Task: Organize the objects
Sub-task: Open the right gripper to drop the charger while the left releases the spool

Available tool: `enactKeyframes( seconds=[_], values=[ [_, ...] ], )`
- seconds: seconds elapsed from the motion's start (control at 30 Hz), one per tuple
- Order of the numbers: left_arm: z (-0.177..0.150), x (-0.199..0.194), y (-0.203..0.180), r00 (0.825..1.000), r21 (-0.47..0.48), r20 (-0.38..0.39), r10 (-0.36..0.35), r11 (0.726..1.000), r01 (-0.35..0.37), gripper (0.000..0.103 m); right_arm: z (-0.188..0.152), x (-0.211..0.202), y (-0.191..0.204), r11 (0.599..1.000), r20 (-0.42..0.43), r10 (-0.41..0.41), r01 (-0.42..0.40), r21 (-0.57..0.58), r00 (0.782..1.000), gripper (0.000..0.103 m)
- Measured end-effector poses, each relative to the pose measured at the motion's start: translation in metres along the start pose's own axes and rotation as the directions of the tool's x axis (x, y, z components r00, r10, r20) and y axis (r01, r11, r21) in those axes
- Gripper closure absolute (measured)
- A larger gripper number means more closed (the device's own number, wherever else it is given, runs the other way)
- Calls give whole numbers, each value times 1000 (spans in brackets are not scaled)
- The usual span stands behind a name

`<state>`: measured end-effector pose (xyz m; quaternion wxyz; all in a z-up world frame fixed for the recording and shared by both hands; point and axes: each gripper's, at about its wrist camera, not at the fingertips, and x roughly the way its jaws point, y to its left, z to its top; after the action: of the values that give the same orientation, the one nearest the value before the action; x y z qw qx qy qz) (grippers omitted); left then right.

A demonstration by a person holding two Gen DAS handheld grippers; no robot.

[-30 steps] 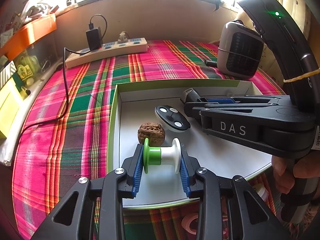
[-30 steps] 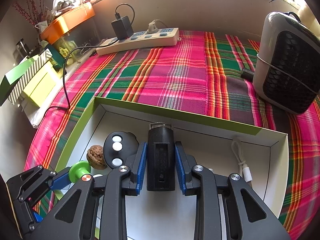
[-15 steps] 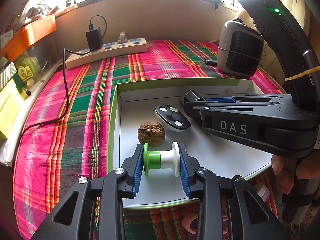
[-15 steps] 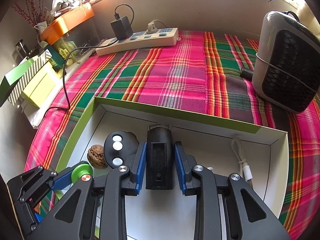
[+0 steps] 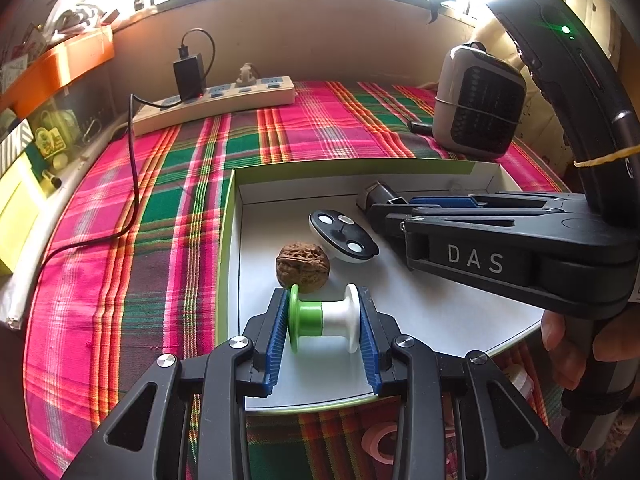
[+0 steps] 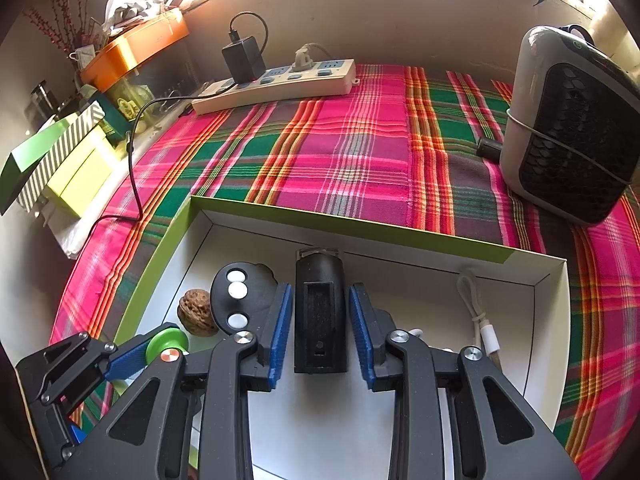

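Surface: plaid cloth (image 6: pixel 352 152) in pink, green and orange covers your table, with a wall behind it.
Box: your white box (image 6: pixel 360 224) with a green rim lies open on the cloth.
Left gripper: your left gripper (image 5: pixel 324 318) is clamped on the spool (image 5: pixel 325 317), its blue pads pressing the green flange and the white flange, over the near part of the box floor.
Right gripper: your right gripper (image 6: pixel 320 316) is spread around the black device (image 6: pixel 320 312); a small gap shows on each side, so the pads are not touching it.
Black device: it sits on the box floor, pointing at the far wall of the box.
Walnut: the walnut (image 5: pixel 303 267) sits just behind the spool.
Black disc: the black disc (image 5: pixel 343 234) with three white dots lies beside the walnut.
Cable: a white cable (image 6: pixel 478 312) lies at the right side of the box.
Far edge: power strip (image 6: pixel 276 84) with a black charger (image 6: pixel 243 60).
Right side: small heater (image 6: pixel 572 124) stands on the cloth.
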<state>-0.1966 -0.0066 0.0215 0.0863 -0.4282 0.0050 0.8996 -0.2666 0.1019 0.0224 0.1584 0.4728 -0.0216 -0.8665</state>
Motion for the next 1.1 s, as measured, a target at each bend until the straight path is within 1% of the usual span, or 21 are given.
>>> enactKeyframes(
  seconds=[0.33, 0.47, 0.67, 0.83, 1.1],
  values=[
    [-3, -12, 4, 1000, -1, 21, -1, 1000, 1, 69, -5, -10, 1, 1000, 14, 9, -10, 2, 1000, 67],
    [-8, -20, 5, 999, -4, 32, 2, 1000, -2, 68, -9, -18, 1, 1000, 31, 7, -7, 0, 1000, 63],
    [-16, -35, 3, 999, 0, 53, 8, 1000, -8, 68, -15, -35, 4, 1000, 61, 12, -12, -6, 998, 63],
    [-24, -50, -1, 997, 1, 71, 10, 1000, -10, 67, -23, -49, 8, 1000, 90, 10, -9, -12, 996, 63],
    [-37, -67, -4, 996, -3, 91, -11, 1000, 11, 67, -45, -74, 13, 1000, 131, 1, 2, -25, 991, 63]
  ],
)
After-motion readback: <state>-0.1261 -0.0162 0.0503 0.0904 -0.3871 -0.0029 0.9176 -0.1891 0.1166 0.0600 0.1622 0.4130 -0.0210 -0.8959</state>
